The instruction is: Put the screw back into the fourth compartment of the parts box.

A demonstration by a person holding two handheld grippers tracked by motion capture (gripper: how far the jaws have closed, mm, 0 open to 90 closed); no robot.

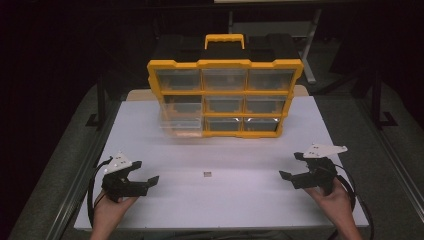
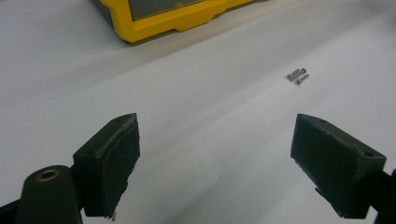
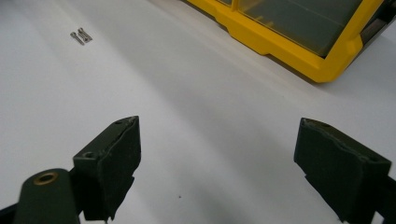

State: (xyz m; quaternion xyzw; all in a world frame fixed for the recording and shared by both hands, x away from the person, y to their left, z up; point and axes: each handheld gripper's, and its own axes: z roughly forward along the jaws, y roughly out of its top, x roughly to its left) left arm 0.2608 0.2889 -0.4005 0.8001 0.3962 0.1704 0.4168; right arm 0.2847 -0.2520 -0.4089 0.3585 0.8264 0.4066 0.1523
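While both jaw pairs are standing apart and empty, the left gripper (image 1: 146, 176) and right gripper (image 1: 291, 166) are flanking small silver screws (image 1: 207, 174) lying at six o'clock of the yellow drawer organiser (image 1: 225, 64), seemingly awaiting pickup.

A yellow-framed organizer (image 1: 225, 92) with a black body and clear, greyish drawers is standing at the far edge of the white counter (image 1: 225, 200). Small silver screws (image 2: 297, 75) are lying near the counter's middle. Both black tongs (image 1: 145, 176) (image 1: 289, 167) are carrying pale grey plates.
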